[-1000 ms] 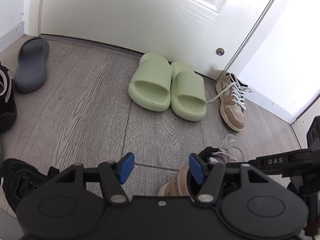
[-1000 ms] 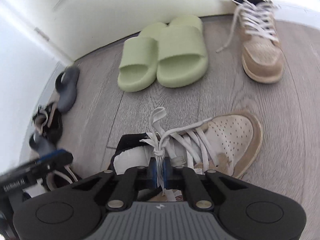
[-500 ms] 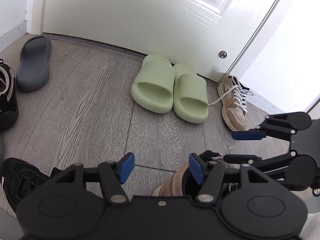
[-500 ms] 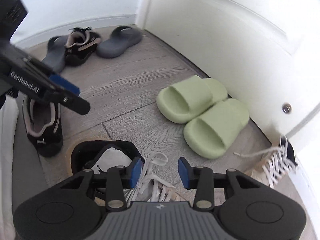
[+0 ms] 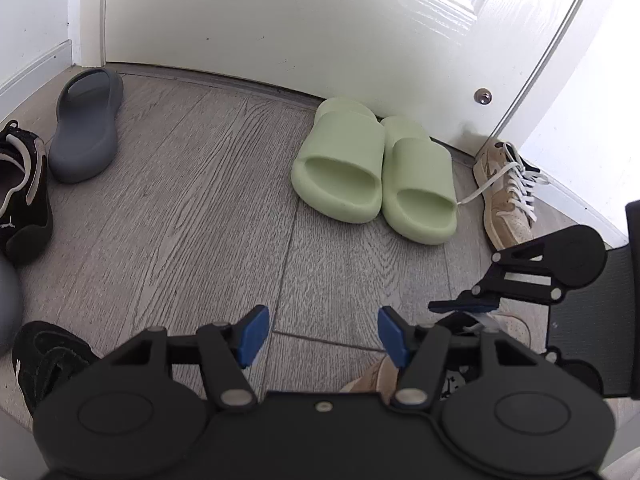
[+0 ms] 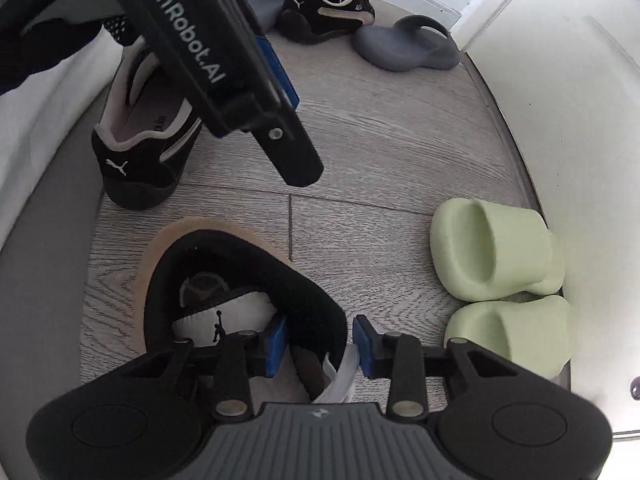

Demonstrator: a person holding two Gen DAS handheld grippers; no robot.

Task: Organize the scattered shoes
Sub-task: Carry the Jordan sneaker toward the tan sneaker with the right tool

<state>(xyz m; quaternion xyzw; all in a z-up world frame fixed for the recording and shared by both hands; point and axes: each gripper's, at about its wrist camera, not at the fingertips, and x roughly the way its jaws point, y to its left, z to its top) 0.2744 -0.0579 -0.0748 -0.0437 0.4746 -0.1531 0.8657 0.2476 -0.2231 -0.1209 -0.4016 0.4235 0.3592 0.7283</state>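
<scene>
Tan sneaker point(image 6: 224, 280) sat lower left of frame, collar between right gripper point(image 6: 318, 346) fingers, spread apart, not clamped. Left gripper point(image 5: 322, 334) also spread, holding nothing.

Grey wood-grain planks point(image 5: 208, 208) are running across the floor toward a glossy white panelled door point(image 5: 280, 20). Daylight is glaring off its paint. A white baseboard point(image 5: 36, 68) is edging the wall at left, and a small metal doorstop point(image 5: 483, 97) is sticking out low on the door.

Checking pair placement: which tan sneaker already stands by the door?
The tan sneaker right of the green slides; the other tan sneaker lies between the right gripper's fingers.
</scene>
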